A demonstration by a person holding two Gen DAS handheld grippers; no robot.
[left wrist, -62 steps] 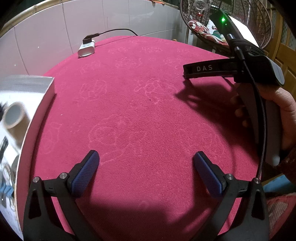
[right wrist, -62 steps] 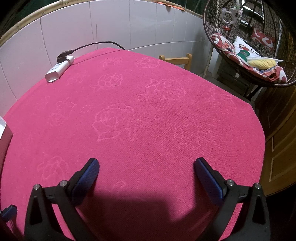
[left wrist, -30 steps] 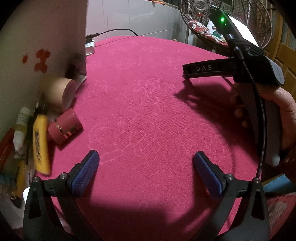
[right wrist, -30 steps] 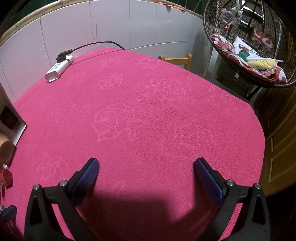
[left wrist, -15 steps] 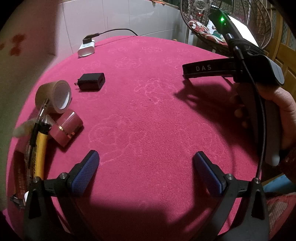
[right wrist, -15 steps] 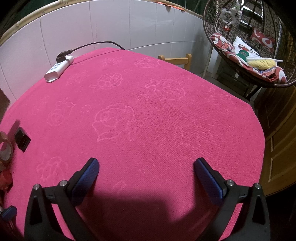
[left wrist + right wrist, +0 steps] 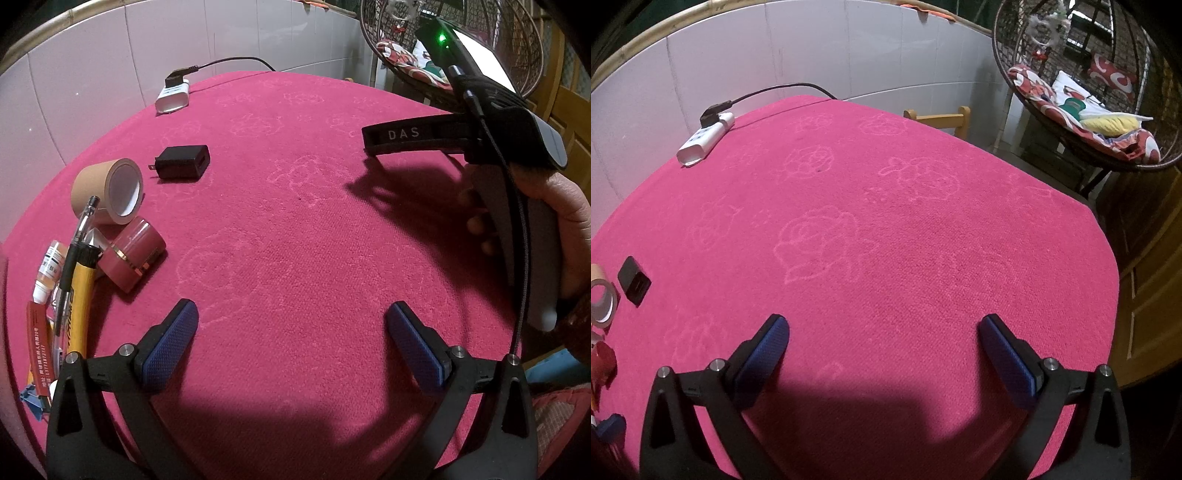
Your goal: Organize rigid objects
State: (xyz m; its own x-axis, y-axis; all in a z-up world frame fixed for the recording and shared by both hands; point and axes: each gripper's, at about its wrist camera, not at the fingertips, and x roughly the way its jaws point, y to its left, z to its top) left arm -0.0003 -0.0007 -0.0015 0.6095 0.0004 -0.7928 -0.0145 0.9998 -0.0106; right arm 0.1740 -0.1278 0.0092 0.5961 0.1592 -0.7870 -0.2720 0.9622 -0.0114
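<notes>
Since the pile lies jumbled at the bench's left edge, sorting should begin with whatever stands free: charger (image 7: 182, 163) lies alone, just beyond the tape roll (image 7: 108, 191), clear on all sides, so likely the easiest first pick. Pink jar (image 7: 132, 259) lies on its side, touching the heap; a pen (image 7: 75, 251), yellow tube (image 7: 77, 310), small white bottle (image 7: 48, 267) and red strip (image 7: 37, 343) overlap, best taken top one first, pen before tube, so nothing rolls. No bin or tray in view; sort target unclear.

Left gripper (image 7: 291, 343) hovers low over bare cloth, right of the pile, fingers wide apart, nothing between. Right gripper (image 7: 882, 349) held in a hand (image 7: 561, 225) further right, level, pointing across the bench (image 7: 923, 240), fingers likewise spread and empty. Power strip (image 7: 173, 96) at far edge, well apart
</notes>
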